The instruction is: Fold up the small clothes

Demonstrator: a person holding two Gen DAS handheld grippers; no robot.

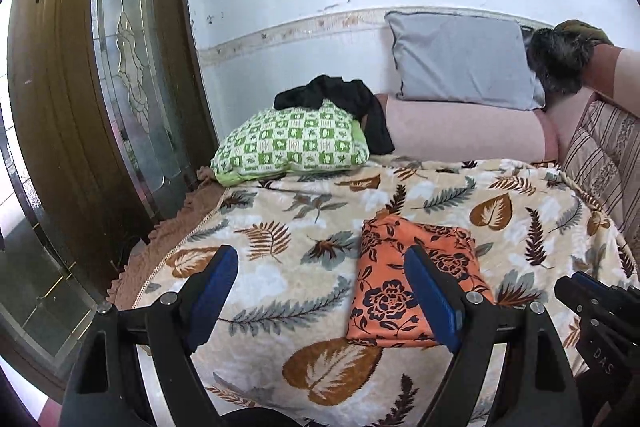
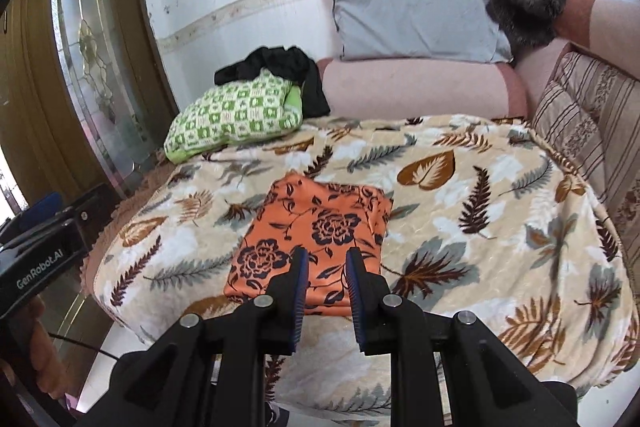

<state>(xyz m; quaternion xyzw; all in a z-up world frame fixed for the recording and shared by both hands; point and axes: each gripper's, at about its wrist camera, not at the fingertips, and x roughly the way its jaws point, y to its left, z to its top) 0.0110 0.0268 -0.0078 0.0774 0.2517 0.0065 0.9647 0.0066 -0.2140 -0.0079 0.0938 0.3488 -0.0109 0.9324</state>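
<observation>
An orange cloth with dark flowers [image 1: 404, 279] lies folded into a neat rectangle on the leaf-print blanket [image 1: 288, 227]; it also shows in the right wrist view [image 2: 320, 227]. My left gripper [image 1: 324, 267] is wide open and empty, held above the blanket just left of the cloth, its right finger in front of the cloth. My right gripper [image 2: 326, 259] is open with a narrow gap, empty, hovering over the cloth's near edge. The right gripper shows at the right edge of the left wrist view [image 1: 600, 311].
A green checked pillow [image 1: 292, 143] with a black garment [image 1: 340, 99] on it lies at the back left. A pink bolster [image 1: 464, 131] and a grey pillow [image 1: 460, 59] stand against the wall. A wooden door [image 1: 100, 87] is at the left, a striped cushion [image 1: 604, 163] at the right.
</observation>
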